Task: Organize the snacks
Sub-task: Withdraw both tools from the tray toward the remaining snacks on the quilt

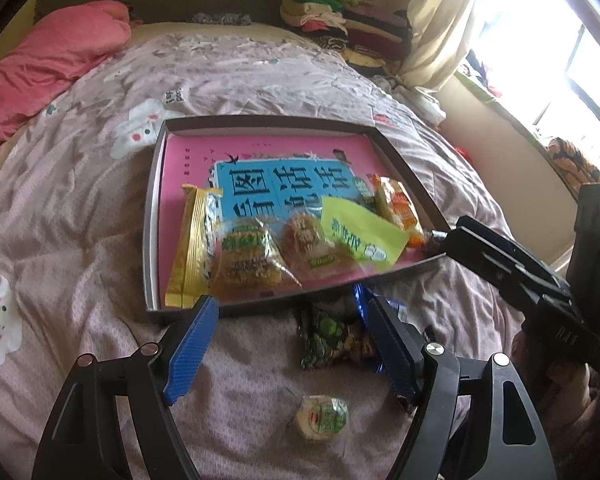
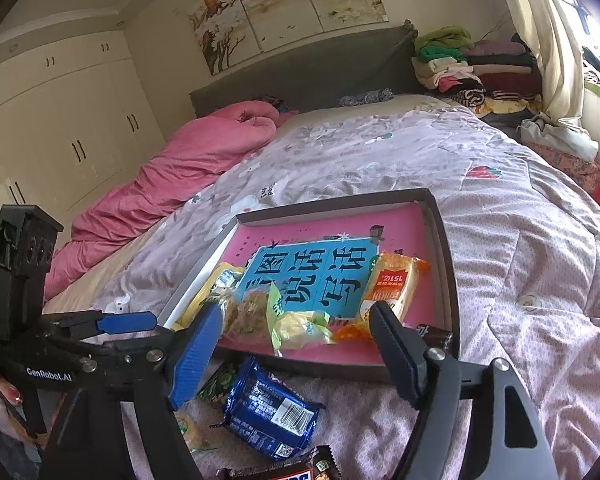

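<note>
A shallow dark box (image 1: 153, 216) (image 2: 446, 240) with a pink and blue printed bottom lies on the bed. In it lie a gold packet (image 1: 190, 248), two clear pastry packets (image 1: 248, 256), a lime-green packet (image 1: 360, 236) (image 2: 300, 328) and an orange packet (image 1: 398, 206) (image 2: 392, 284). On the quilt in front lie a green packet (image 1: 332, 338), a blue packet (image 2: 268, 408), a round green-topped snack (image 1: 322, 418) and a dark chocolate bar (image 2: 284, 470). My left gripper (image 1: 290, 340) is open and empty above the green packet. My right gripper (image 2: 294, 344) is open and empty above the blue packet.
The pink-grey quilt (image 2: 520, 280) is wrinkled. A pink duvet (image 2: 172, 168) lies at the far left, folded clothes (image 2: 472, 64) are stacked by the headboard, and a curtain and window (image 1: 540, 60) are to the right. A small dark packet (image 2: 434, 334) lies at the box's near right corner.
</note>
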The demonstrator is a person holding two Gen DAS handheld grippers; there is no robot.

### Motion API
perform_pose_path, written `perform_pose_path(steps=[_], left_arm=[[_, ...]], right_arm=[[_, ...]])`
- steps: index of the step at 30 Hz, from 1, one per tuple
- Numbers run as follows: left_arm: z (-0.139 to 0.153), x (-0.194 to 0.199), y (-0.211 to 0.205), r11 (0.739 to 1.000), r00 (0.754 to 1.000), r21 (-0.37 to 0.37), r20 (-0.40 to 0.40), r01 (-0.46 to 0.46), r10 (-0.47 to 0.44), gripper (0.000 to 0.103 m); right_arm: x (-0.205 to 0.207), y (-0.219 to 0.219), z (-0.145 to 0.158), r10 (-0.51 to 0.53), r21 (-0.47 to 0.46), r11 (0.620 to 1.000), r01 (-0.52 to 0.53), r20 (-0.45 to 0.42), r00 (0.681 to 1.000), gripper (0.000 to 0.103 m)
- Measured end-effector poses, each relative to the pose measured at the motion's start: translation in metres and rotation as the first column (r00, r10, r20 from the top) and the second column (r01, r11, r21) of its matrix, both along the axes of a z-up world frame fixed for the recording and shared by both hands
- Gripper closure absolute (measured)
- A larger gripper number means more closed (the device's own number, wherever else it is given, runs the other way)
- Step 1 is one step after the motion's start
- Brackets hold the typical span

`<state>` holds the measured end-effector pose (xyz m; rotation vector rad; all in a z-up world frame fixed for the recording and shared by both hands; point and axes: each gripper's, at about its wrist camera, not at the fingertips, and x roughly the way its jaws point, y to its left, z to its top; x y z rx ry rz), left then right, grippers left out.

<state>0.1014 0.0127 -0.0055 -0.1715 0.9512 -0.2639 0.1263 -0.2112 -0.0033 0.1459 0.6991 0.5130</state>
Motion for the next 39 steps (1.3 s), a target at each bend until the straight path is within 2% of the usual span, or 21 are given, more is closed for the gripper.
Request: perform_pose_path(steps=[16, 39], left_arm=[[-0.011, -0.015, -0.005, 0.999, 0.999, 0.021, -0.043, 0.032, -0.031, 0.025], [-0.037, -0.033, -0.026, 0.995, 0.987, 0.030, -0.131, 0.095, -0.091, 0.025]], right_arm=[[-0.009, 0.002, -0.007, 0.012, 0.002, 1.000, -0.012, -0.055, 0.998, 0.027], [-0.016, 0.016, -0.035, 0.075, 0.005, 0.997, -0.075, -0.220, 0.973, 0.027]])
